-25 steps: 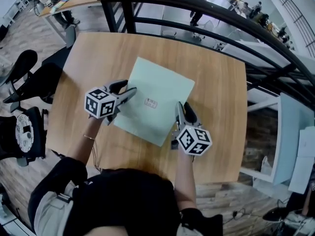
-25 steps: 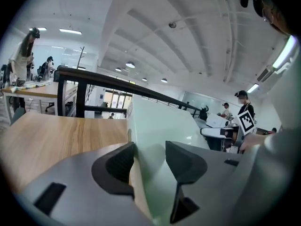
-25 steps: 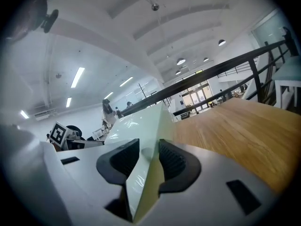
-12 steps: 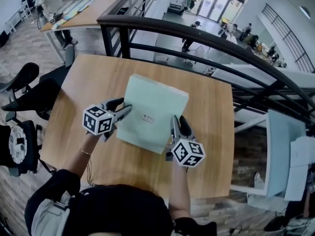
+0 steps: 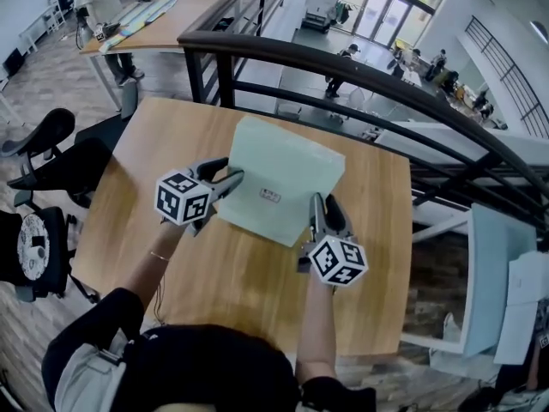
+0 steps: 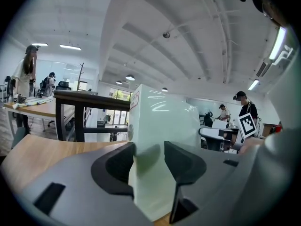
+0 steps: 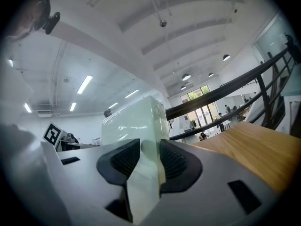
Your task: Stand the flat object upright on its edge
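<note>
At centre frame, above the wooden counter (image 5: 214, 273): a flat box (image 5: 283, 166) gripped from two sides.

The left tongs (image 5: 230, 178), whose jaws have just been closing, pinch the box's left edge. The right tongs (image 5: 319, 202) clamp its lower-right edge. The box lies between them and runs away toward the upper right, with its broad face tilted up. Both hands are equally near, so the far edge probably serves as the pivot. The box is a pale green slab with a glossy film wrap, crisp corners and a small central label (image 5: 269, 197).
</note>
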`<control>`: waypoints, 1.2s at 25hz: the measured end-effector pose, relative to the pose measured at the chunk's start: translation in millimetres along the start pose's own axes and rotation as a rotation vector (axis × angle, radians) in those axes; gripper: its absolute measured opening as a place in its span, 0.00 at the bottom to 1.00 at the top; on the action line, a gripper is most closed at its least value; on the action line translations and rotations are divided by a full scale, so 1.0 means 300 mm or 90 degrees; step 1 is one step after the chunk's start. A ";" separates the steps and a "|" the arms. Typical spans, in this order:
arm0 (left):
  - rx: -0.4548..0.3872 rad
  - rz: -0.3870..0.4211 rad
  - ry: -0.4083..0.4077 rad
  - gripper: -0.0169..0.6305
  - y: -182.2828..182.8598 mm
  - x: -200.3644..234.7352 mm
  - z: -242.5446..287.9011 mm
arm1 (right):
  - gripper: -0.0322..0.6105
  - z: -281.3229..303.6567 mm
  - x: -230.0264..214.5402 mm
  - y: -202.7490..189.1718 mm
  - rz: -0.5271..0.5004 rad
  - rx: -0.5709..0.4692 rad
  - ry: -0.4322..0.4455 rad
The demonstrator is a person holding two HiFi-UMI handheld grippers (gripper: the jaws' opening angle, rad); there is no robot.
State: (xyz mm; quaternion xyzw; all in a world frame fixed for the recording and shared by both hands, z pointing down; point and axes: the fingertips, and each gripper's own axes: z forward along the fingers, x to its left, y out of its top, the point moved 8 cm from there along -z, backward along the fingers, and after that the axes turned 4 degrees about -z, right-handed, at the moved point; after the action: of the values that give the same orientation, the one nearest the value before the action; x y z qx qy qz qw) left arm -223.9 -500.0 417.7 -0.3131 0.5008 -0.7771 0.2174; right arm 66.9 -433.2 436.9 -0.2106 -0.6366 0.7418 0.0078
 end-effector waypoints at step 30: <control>-0.061 0.001 0.055 0.34 -0.043 -0.028 -0.006 | 0.25 0.026 -0.033 -0.002 -0.021 -0.067 0.033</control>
State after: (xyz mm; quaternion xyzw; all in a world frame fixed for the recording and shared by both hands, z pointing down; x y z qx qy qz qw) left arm -219.6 -488.2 426.8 -0.2890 0.5464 -0.7650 0.1808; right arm 73.3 -443.3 441.2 -0.2193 -0.6777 0.7014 0.0255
